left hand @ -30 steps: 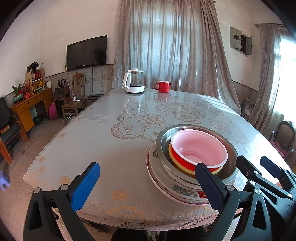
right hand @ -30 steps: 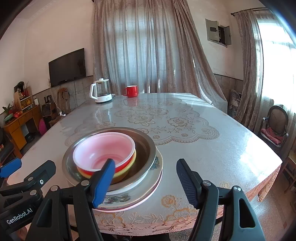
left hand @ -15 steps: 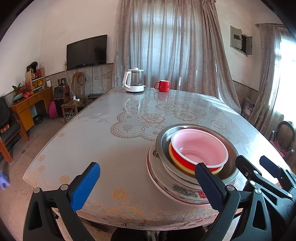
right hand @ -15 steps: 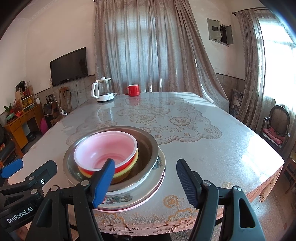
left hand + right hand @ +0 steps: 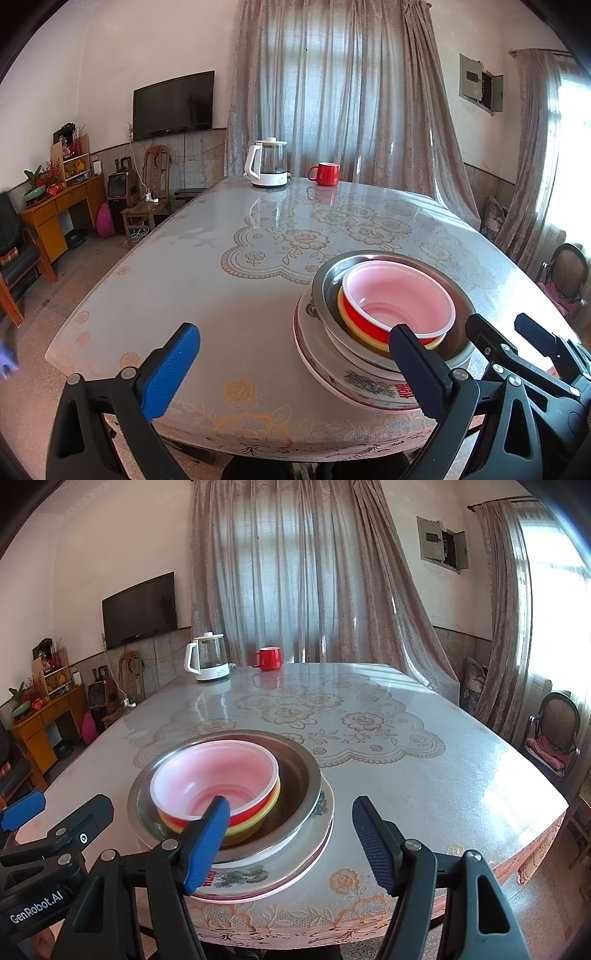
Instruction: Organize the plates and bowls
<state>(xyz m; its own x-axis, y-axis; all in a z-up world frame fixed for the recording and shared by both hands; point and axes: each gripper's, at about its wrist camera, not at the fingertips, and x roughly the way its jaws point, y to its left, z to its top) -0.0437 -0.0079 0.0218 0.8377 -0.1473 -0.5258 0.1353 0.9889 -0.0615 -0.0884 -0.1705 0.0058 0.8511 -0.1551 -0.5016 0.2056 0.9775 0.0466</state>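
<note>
A nested stack stands near the table's front edge: a pink-lined red bowl sits in a yellow bowl, inside a steel basin, on patterned white plates. My left gripper hangs open just before the table edge, left of the stack, with nothing between its fingers. My right gripper is open too, its left finger in front of the bowls, its right finger beside the plates. Neither touches the stack.
A white kettle and a red mug stand at the table's far end. The glass-topped table carries a lace cloth. A chair stands at the right, a wooden sideboard at the left.
</note>
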